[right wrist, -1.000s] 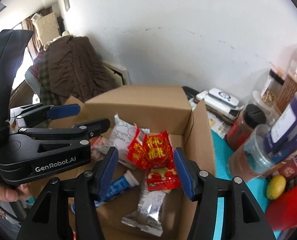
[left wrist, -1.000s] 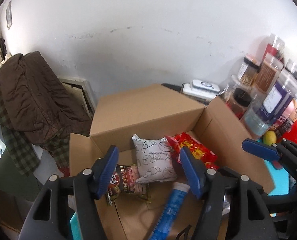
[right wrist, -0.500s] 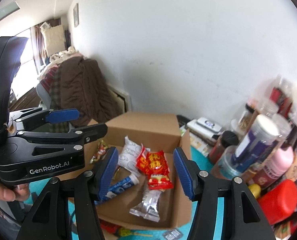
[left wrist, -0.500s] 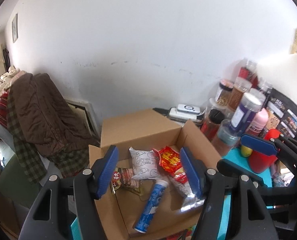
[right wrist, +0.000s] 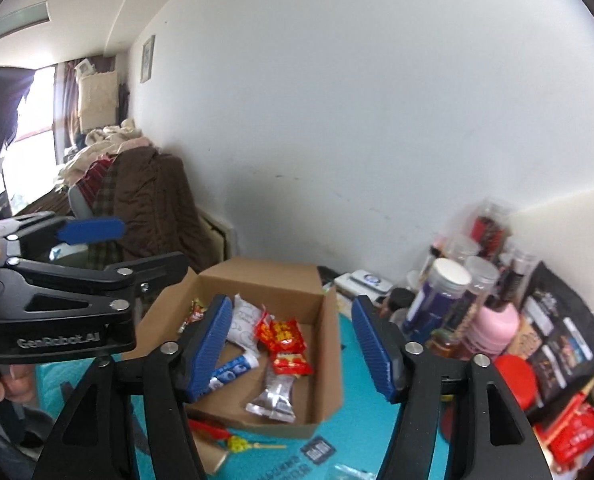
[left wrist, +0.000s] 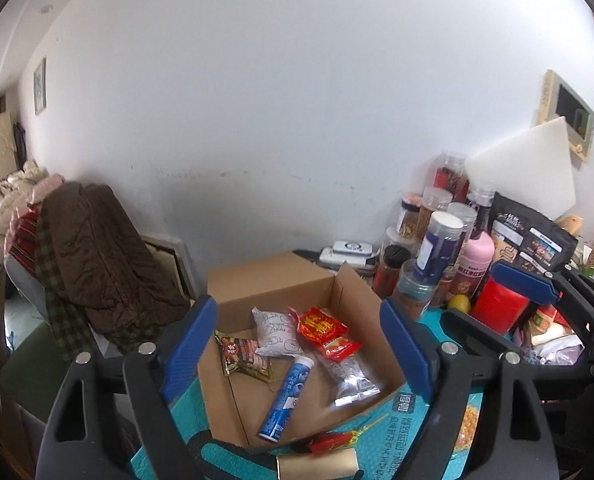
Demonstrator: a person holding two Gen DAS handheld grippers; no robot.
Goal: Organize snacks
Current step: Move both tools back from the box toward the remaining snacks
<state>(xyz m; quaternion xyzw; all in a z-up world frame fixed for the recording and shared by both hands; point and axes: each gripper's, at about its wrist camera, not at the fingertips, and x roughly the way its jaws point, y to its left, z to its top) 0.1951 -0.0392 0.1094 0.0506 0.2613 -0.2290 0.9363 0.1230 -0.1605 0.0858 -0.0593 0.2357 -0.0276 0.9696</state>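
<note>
- The open brown cardboard box [left wrist: 361, 300] sits on the teal-covered counter [left wrist: 401, 432]; it is the landmark here.
- Inside the box lie a white pillow-shaped packet with line drawings [left wrist: 275, 334], a red foil snack packet with yellow lettering [left wrist: 321, 328], a dark brown snack packet [left wrist: 241, 358], a blue-and-white tube [left wrist: 287, 398] and a clear silvery packet [left wrist: 349, 376].
- The left hand-held gripper [left wrist: 303, 356] hangs above the box's near side; its jaws have just been opening and stand wide, with nothing between them. The snacks show in the gap, down in the box.
- The right hand-held gripper [right wrist: 293, 354] is also raised over the box; its jaws have just been opening a little, stand apart and grip nothing.
- In front of the box, on the counter, lies a red-wrapped lollipop on a yellow stick [left wrist: 345, 438].
- To the right of the box stands a cluster of clear plastic jars and bottles [left wrist: 441, 240].
- To the left of the box, a brown quilted coat [left wrist: 97, 264] is draped over a chair.
</note>
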